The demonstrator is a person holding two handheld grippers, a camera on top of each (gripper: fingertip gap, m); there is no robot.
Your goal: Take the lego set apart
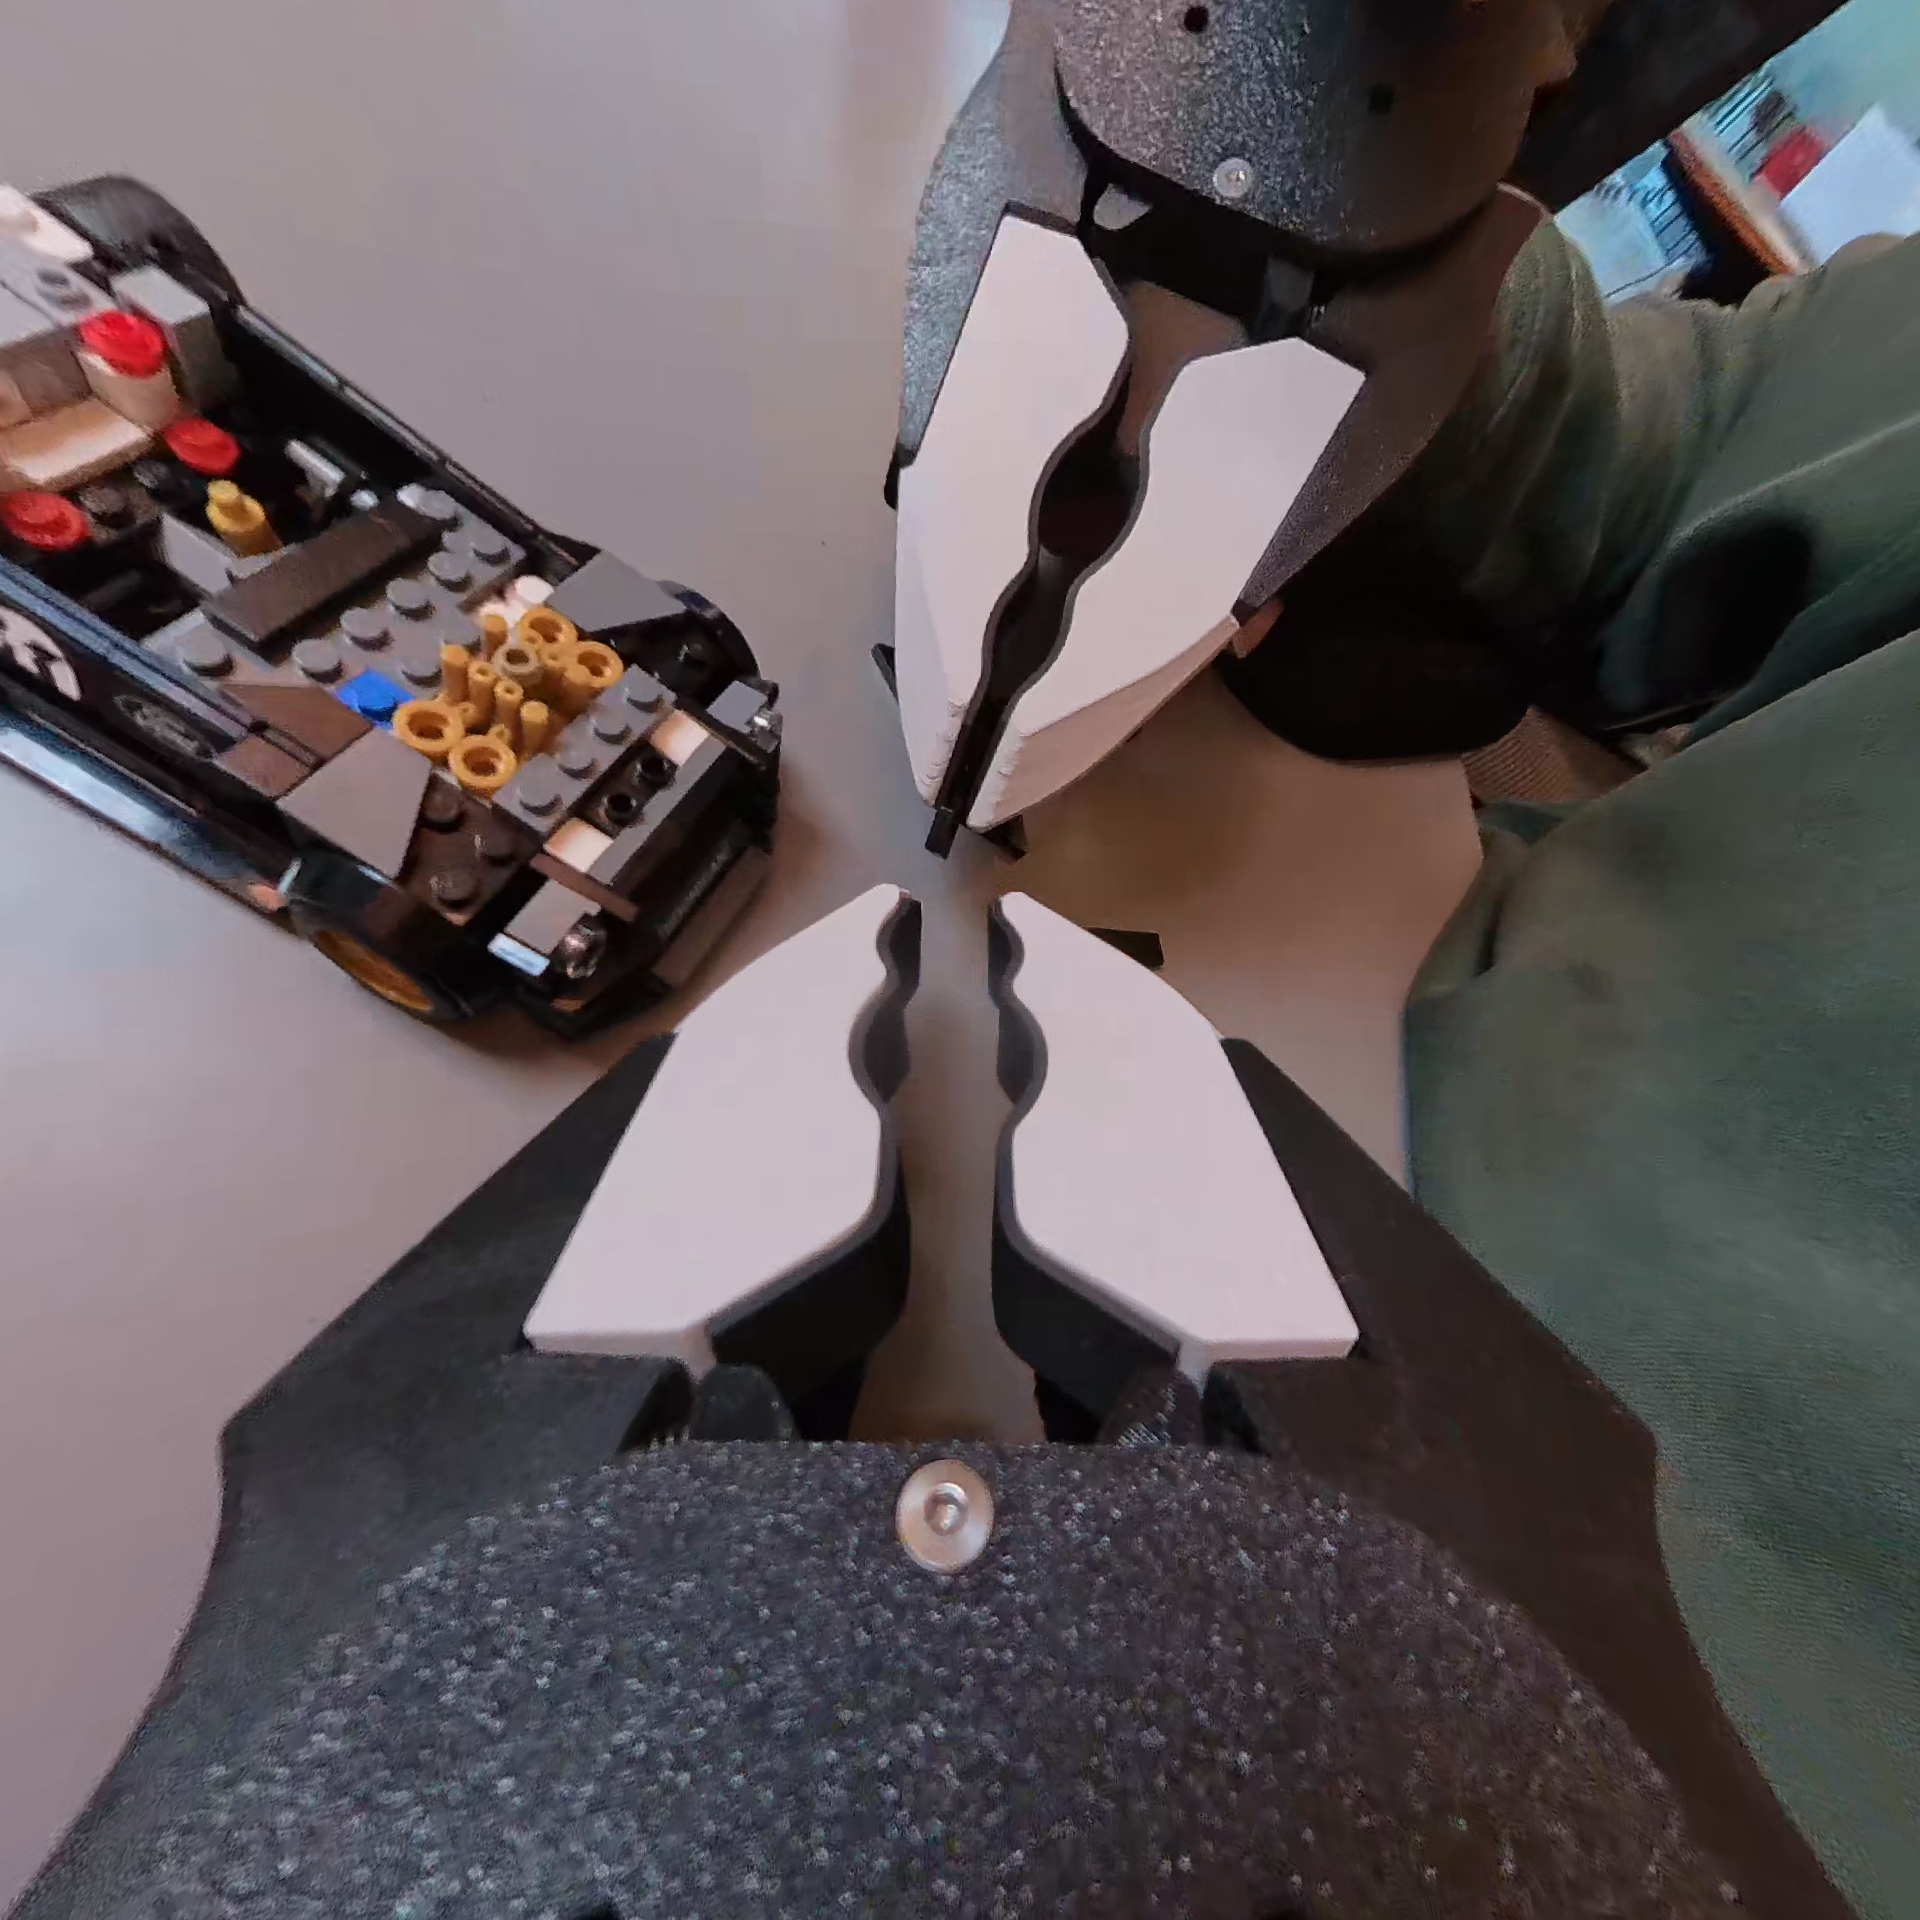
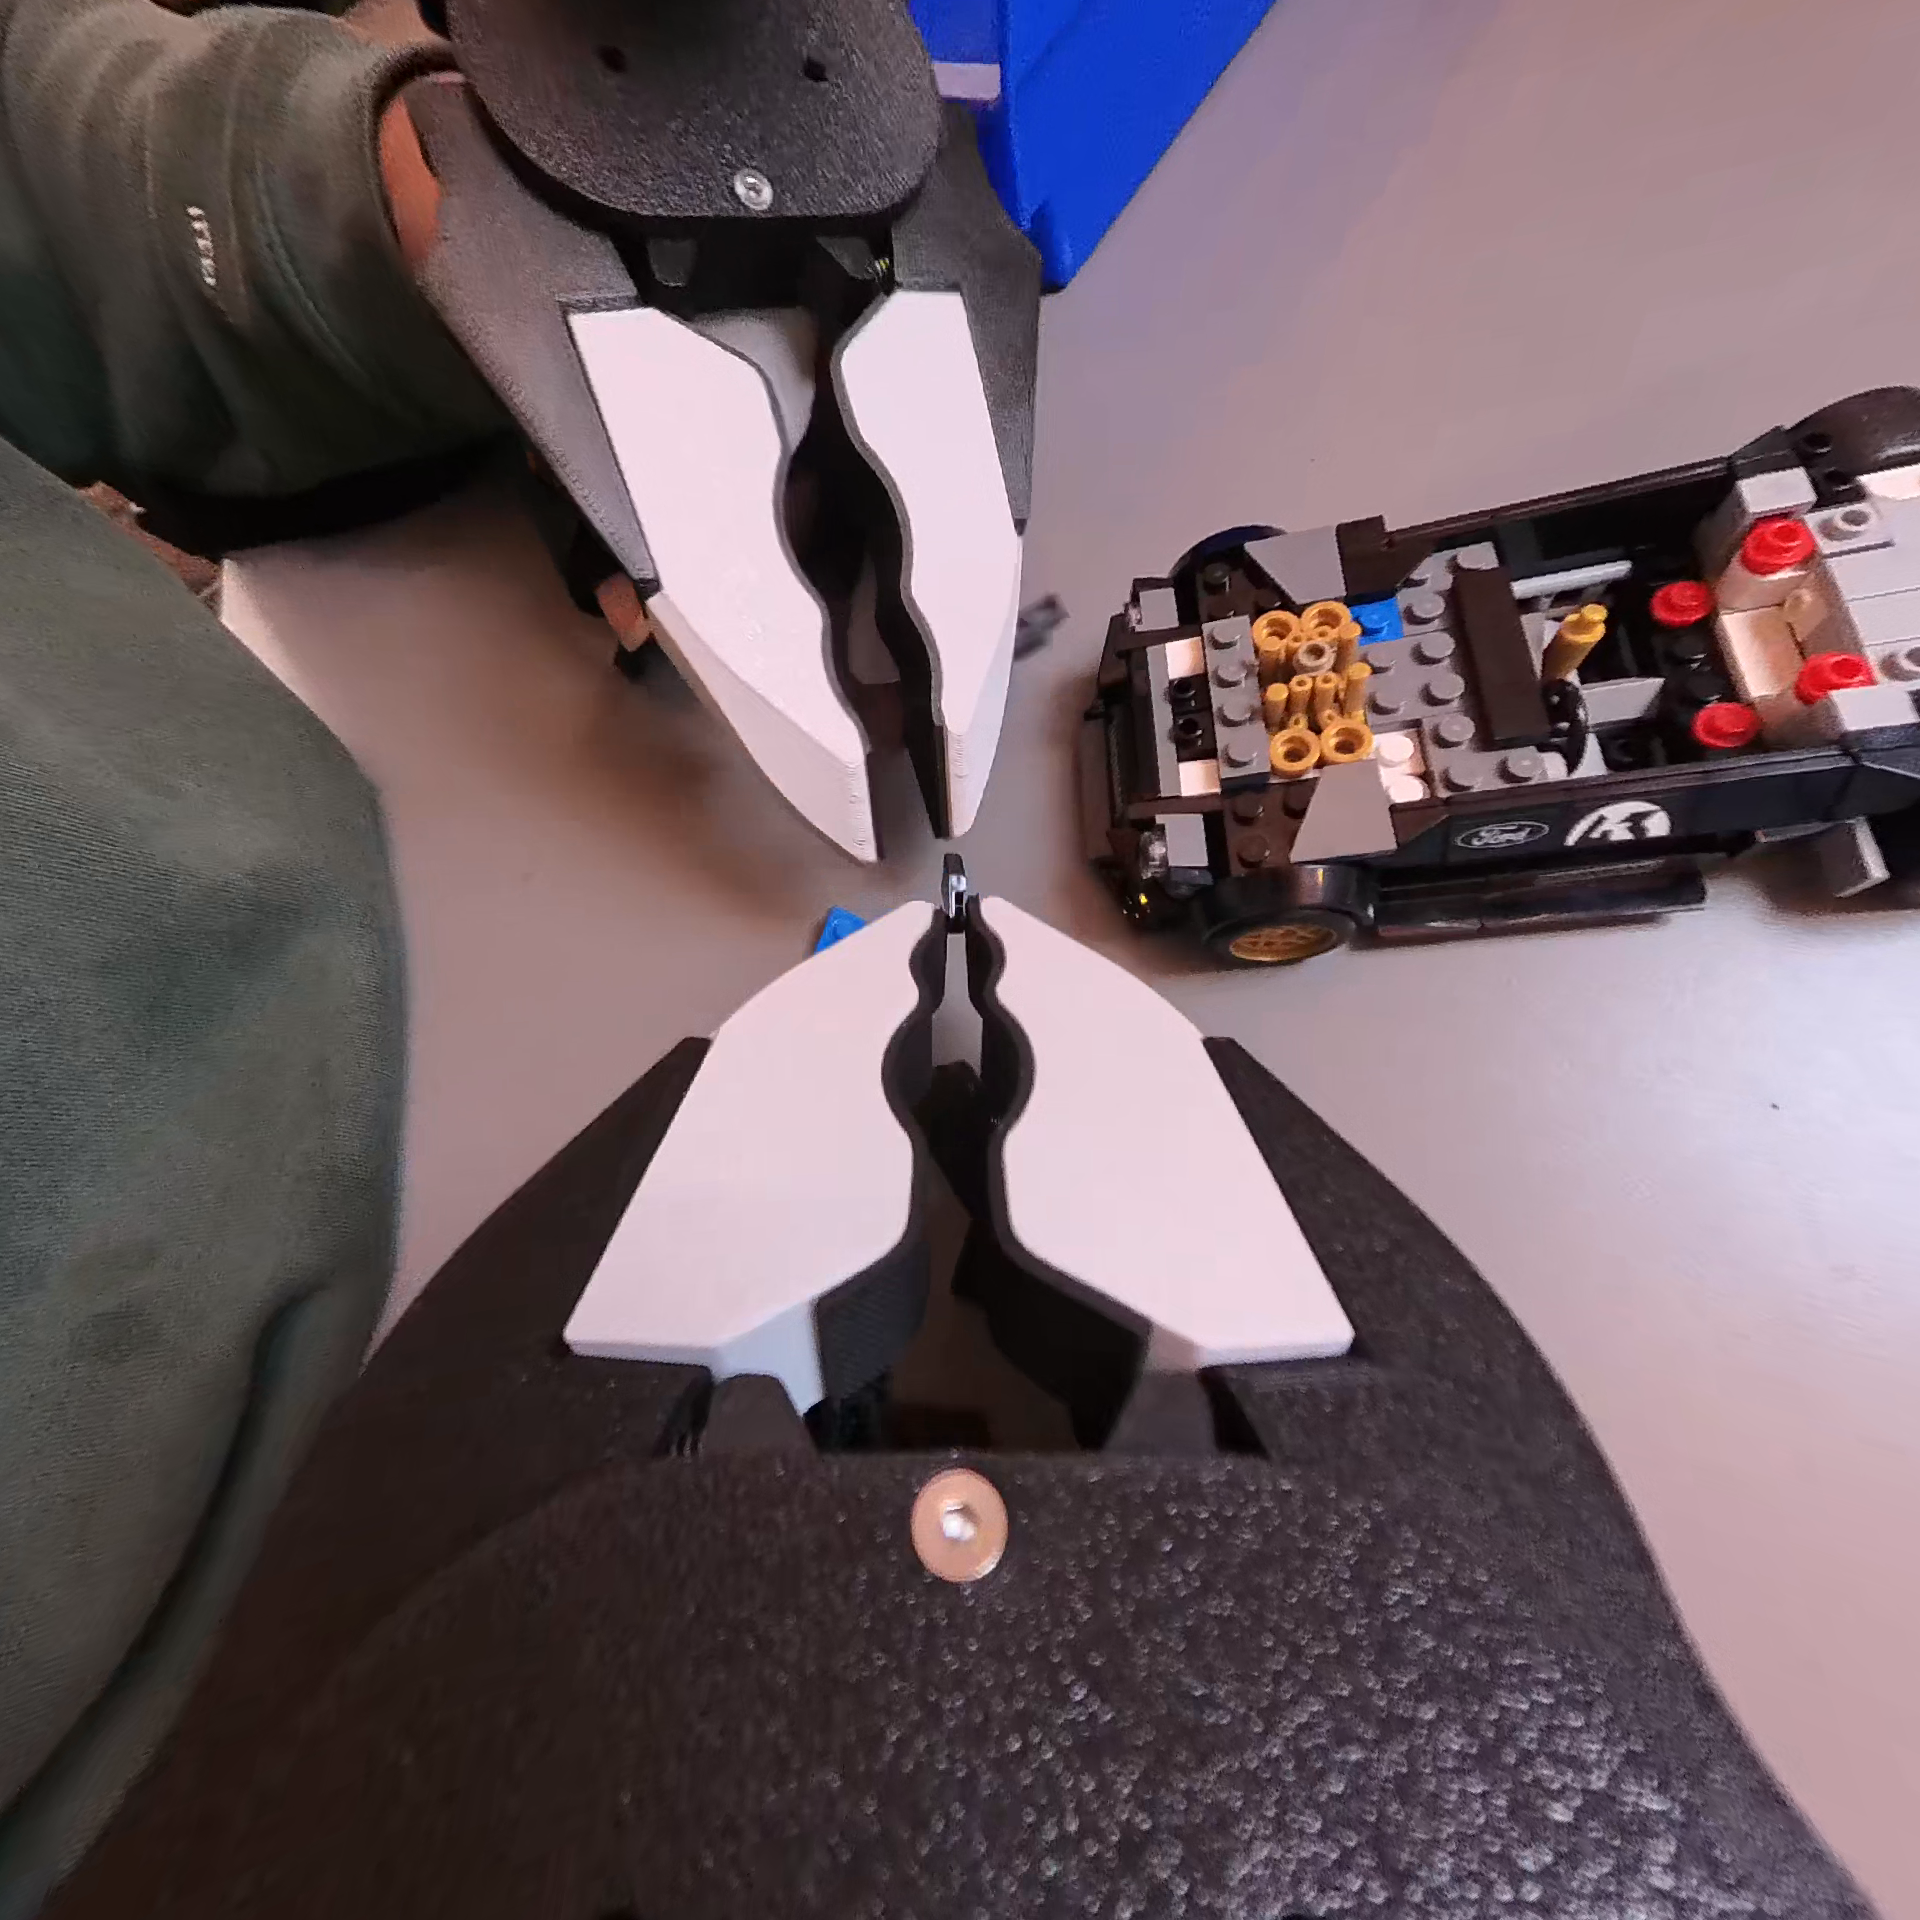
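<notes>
Low in the frame, right gripper [image 2: 958, 909] pinching a tiny black piece [image 2: 954, 886]. Just above, left gripper [image 2: 909, 836] a little open, holding nothing. Farther right on the table [image 2: 1455, 1195], the car [image 2: 1507, 717]: light, hard, snaps apart; best pinched at studs. Rear cut off, tiny piece hard to make out

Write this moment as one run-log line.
left gripper: open, empty | right gripper: shut on small black piece | car: on table, untouched
</notes>
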